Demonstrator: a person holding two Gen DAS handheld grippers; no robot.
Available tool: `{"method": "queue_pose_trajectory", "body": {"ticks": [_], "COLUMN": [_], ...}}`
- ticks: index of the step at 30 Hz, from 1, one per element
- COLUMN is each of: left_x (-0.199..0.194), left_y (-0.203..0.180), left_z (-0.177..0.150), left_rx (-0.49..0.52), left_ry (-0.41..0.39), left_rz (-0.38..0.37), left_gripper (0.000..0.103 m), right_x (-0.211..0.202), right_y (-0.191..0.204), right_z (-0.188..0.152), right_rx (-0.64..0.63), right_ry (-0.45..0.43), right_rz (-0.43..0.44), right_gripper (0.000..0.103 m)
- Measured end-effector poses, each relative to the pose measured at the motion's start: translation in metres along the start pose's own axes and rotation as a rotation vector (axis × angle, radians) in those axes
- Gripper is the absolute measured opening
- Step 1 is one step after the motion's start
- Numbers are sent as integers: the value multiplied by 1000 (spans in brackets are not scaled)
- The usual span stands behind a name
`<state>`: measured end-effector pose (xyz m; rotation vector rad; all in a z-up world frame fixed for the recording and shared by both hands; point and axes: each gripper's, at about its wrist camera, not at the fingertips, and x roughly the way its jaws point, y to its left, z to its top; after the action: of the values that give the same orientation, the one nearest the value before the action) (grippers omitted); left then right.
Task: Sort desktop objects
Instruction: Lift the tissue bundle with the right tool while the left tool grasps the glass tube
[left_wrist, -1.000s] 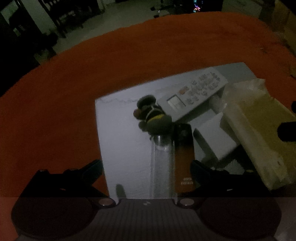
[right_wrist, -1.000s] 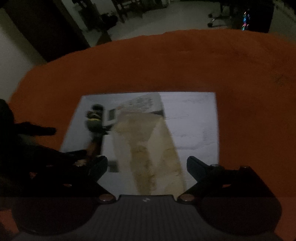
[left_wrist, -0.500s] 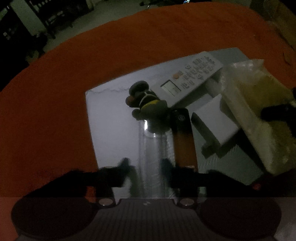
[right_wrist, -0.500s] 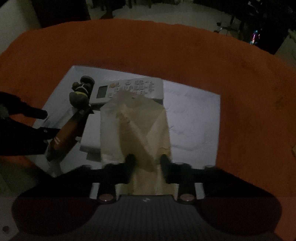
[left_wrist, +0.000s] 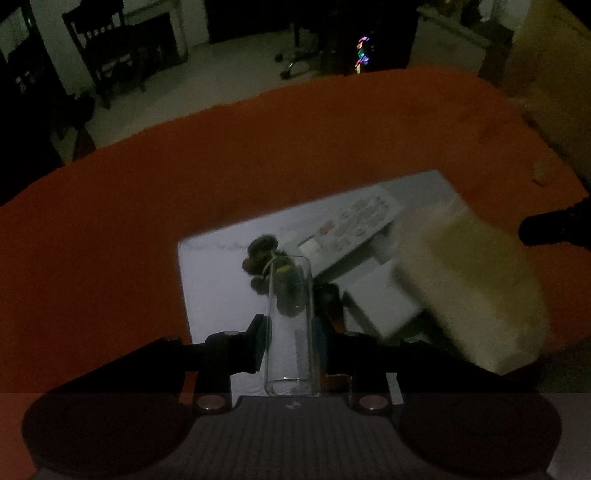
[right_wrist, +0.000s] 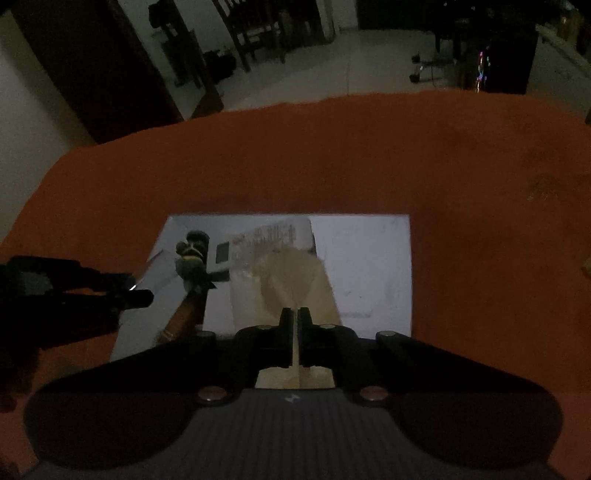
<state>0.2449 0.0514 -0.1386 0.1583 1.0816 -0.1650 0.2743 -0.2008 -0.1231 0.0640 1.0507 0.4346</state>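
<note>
In the left wrist view my left gripper (left_wrist: 290, 328) is shut on a clear plastic tube (left_wrist: 290, 325) and holds it above the white sheet (left_wrist: 218, 280). Behind it lie a small dark plush toy (left_wrist: 266, 254), a white remote control (left_wrist: 351, 225) and an orange-brown flat device (left_wrist: 332, 306). In the right wrist view my right gripper (right_wrist: 294, 328) is shut on a yellowish plastic-wrapped packet (right_wrist: 295, 280), lifted over the white sheet (right_wrist: 369, 266). That packet shows at the right of the left wrist view (left_wrist: 469, 288).
The sheet lies on an orange tablecloth (left_wrist: 258, 147). A white box (left_wrist: 380, 299) sits beside the remote. The left gripper shows at the left edge of the right wrist view (right_wrist: 122, 291). Chairs and floor lie beyond the table's far edge.
Both grippers closed: the left on the clear tube, the right on the packet. Both have since lifted their objects off the sheet.
</note>
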Motion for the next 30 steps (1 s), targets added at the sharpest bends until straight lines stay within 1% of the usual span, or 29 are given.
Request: {"method": "queue_pose_trajectory", "body": {"ticks": [3, 4, 5, 6, 7, 8, 9, 11, 14, 16, 18, 21, 22, 23, 24, 25, 26, 28, 30], "left_x": [-11, -14, -18, -22, -25, -33, -38, -51, -72, -83, -91, -96, -96, -96, -95, -93, -92, -89, -89], "left_y": [-5, -6, -6, -7, -9, -11, -12, -17, -27, -33, -39, -46, -48, -50, -53, -54, -56, -58, -60], "left_z": [2, 1, -1, -3, -7, -12, -16, -26, -41, -47, -51, -55, -56, -57, -58, -59, -59, -61, -63], "left_rx": [7, -3, -13, -21, -28, -37, -46, -63, -62, -58, -58, -55, -50, -46, -48, -48, -50, -52, -55], "left_ry": [-5, -7, -8, -12, -16, -20, -25, -35, -63, -80, -94, -106, -107, -108, -107, -104, -102, -99, -100], "left_rz": [15, 6, -3, -7, -11, -21, -28, -37, -53, -75, -93, -118, -125, -131, -139, -147, -152, -162, -167], "left_gripper": [24, 24, 24, 24, 24, 24, 24, 24, 24, 24, 24, 24, 24, 24, 24, 24, 24, 24, 24], "right_x": [-5, -3, 1, 4, 10, 19, 26, 43, 68, 85, 100, 119, 122, 124, 125, 123, 121, 110, 98], "right_y": [13, 18, 23, 28, 32, 35, 37, 41, 46, 48, 47, 45, 45, 44, 43, 40, 37, 23, 11], "right_z": [-3, -4, -7, -9, -11, -12, -13, -14, -11, -7, -6, -11, -14, -17, -19, -19, -19, -15, -11], "right_rx": [-49, -69, -82, -93, -104, -113, -117, -138, -181, -213, -220, -231, -243, -252, -261, -254, -244, -182, -127], "right_ry": [20, 31, 43, 54, 66, 83, 88, 104, 115, 151, 191, 268, 267, 264, 260, 252, 244, 232, 217], "right_rz": [-13, -24, -43, -62, -67, -65, -59, -54, -94, -119, -138, -145, -154, -166, -199, -211, -220, -162, -106], "right_gripper": [4, 6, 12, 25, 68, 103, 101, 101, 101, 101, 101, 100, 92, 71, 62, 49, 39, 33, 32]}}
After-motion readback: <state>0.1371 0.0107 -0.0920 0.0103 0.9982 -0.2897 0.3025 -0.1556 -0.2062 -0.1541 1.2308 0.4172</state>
